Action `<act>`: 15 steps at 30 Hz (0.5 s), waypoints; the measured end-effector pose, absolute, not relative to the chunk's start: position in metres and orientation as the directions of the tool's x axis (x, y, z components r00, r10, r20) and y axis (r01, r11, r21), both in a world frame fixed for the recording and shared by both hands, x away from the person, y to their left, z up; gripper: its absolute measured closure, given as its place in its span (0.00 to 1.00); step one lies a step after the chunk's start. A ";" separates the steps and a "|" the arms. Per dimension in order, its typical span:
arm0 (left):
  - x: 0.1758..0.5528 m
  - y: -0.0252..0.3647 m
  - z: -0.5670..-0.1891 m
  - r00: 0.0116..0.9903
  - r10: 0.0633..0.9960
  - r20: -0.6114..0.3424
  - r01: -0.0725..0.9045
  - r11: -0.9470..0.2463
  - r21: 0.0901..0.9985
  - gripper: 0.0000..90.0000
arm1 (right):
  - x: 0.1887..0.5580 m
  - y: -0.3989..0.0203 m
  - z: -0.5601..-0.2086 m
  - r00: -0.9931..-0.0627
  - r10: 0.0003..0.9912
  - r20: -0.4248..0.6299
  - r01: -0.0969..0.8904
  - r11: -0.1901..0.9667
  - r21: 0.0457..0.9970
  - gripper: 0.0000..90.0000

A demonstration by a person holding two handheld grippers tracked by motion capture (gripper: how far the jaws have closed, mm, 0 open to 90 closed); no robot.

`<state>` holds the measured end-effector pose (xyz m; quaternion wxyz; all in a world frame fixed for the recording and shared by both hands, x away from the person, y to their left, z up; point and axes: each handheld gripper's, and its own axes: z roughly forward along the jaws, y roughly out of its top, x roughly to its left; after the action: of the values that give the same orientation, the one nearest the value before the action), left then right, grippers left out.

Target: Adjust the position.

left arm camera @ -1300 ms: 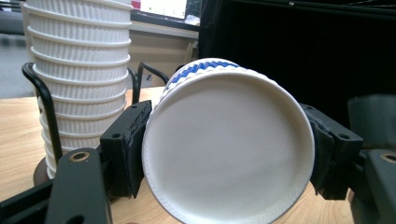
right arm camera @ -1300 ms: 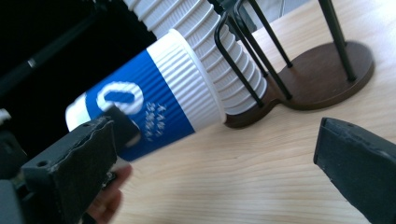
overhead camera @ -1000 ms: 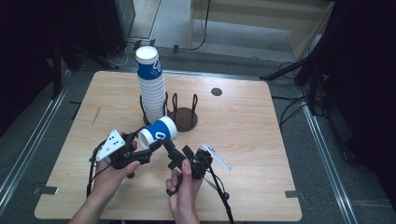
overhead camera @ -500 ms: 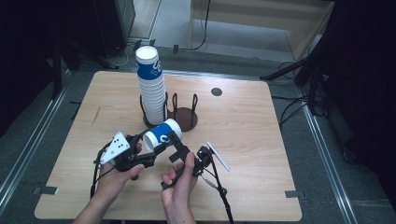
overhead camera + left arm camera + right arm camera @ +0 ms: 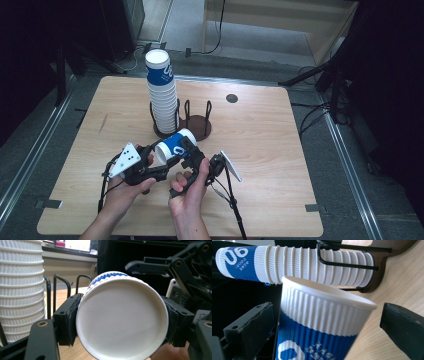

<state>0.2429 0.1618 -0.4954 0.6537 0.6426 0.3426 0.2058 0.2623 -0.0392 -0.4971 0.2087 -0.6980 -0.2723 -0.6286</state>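
Note:
A blue-and-white ribbed paper cup (image 5: 175, 144) lies on its side just above the table. My left gripper (image 5: 160, 157) is shut on its base end. In the left gripper view the cup's white bottom (image 5: 120, 320) sits between both pads (image 5: 68, 320), which press on its sides. My right gripper (image 5: 194, 152) stands open around the cup's rim end. In the right gripper view the cup (image 5: 319, 315) stands between the jaws, and the right pad (image 5: 404, 325) is clear of the rim.
A tall stack of the same cups (image 5: 162, 95) stands in a black wire rack on a round brown base (image 5: 200, 127), just behind the grippers. The stack (image 5: 20, 290) is close on the left. Cables trail toward the table's front edge (image 5: 230, 200).
The right gripper has edged up closer around the cup's rim end. The left gripper and the cup have hardly moved.

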 end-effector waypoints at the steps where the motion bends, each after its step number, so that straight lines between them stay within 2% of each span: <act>1: 0.243 0.161 -0.496 0.682 0.707 -0.186 0.173 0.091 0.981 0.30 | 0.263 -0.038 -0.497 0.062 0.126 0.990 0.642 -0.765 0.057 0.00; 12: 0.242 0.160 -0.495 0.691 0.700 -0.180 0.170 0.085 0.982 0.30 | 0.272 -0.034 -0.503 0.067 0.080 0.995 0.674 -0.739 0.014 0.00; 15: 0.241 0.160 -0.495 0.695 0.697 -0.177 0.168 0.082 0.982 0.30 | 0.273 -0.033 -0.503 0.063 0.056 0.996 0.678 -0.735 -0.001 0.03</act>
<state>0.2414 0.1595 -0.4952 0.6552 0.6466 0.3345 0.2018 0.2730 -0.0334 -0.5029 0.2468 -0.6859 -0.2676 -0.6300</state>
